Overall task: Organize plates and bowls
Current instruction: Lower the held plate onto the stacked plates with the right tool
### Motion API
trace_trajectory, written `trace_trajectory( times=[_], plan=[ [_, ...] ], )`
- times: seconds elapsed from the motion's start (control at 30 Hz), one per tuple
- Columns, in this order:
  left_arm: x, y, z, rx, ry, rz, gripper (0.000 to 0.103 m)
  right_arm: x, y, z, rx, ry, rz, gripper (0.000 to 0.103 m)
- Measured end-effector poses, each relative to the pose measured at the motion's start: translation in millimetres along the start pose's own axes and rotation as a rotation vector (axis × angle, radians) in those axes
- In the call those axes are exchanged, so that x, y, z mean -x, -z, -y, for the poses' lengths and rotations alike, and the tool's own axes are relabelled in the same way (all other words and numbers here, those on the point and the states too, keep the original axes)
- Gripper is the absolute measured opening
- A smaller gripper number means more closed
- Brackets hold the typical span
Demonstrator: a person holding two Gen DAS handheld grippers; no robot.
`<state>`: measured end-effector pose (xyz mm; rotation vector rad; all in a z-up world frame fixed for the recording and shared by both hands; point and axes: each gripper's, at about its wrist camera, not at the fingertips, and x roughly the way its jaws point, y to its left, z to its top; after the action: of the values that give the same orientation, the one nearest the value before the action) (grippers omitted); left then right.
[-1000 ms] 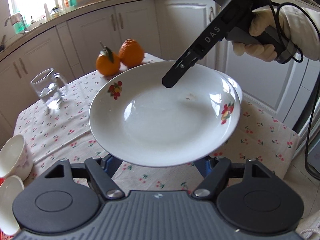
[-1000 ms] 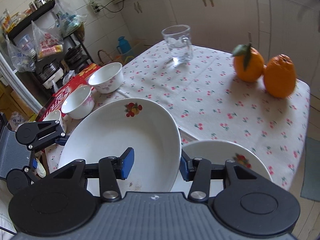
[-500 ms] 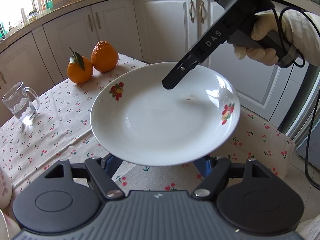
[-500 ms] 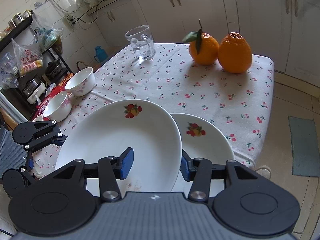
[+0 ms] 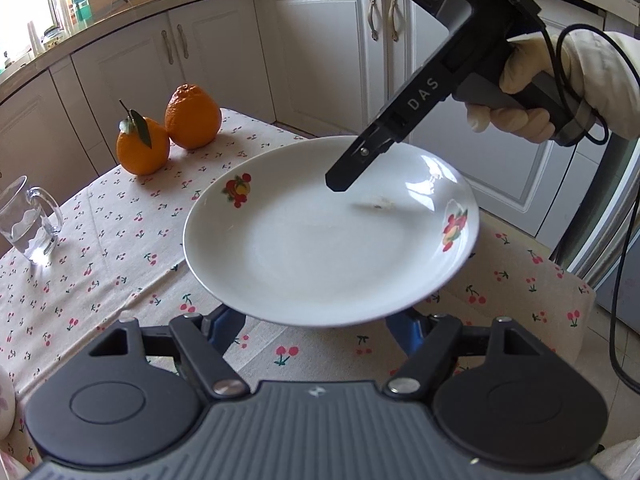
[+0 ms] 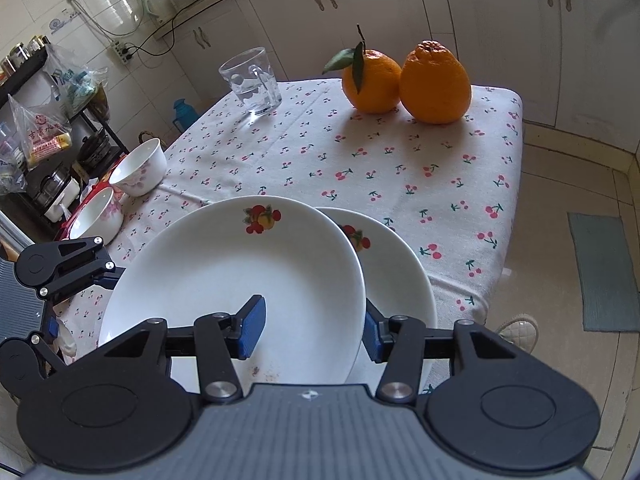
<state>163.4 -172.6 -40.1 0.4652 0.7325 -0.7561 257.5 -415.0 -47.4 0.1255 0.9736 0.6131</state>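
A white plate with fruit prints (image 5: pixel 328 236) is held in the air above the table corner; it also shows in the right wrist view (image 6: pixel 236 280). My right gripper (image 6: pixel 312 330) is shut on the plate's rim, one finger inside and one under it. In the left wrist view the right gripper (image 5: pixel 340 182) reaches over the plate's far rim. My left gripper (image 5: pixel 316 320) sits open under the plate's near edge, its blue pads partly hidden. A second matching plate (image 6: pixel 396 272) lies on the table just below and right. Two white bowls (image 6: pixel 138 168) (image 6: pixel 98 214) stand at the left edge.
A cherry-print tablecloth (image 6: pixel 360 160) covers the table. Two oranges (image 6: pixel 434 80) (image 6: pixel 372 80) sit at the far right corner and a glass mug (image 6: pixel 252 80) at the far side. White cabinets (image 5: pixel 320 52) stand behind. The table's right edge drops to a tiled floor (image 6: pixel 580 180).
The held plate has shifted right, over the second plate on the table. The cameras have swung, so the oranges and mug sit differently in view. Both grippers keep their positions on the plate.
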Motion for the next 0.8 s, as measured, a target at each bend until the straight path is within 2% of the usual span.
trace_trajectory(
  times=[0.8],
  plan=[
    [-5.0,-2.1,-0.6,-0.014,0.03,0.001,0.08,13.9,15.9,1.1,-0.03,0.033,0.009,0.056]
  ],
)
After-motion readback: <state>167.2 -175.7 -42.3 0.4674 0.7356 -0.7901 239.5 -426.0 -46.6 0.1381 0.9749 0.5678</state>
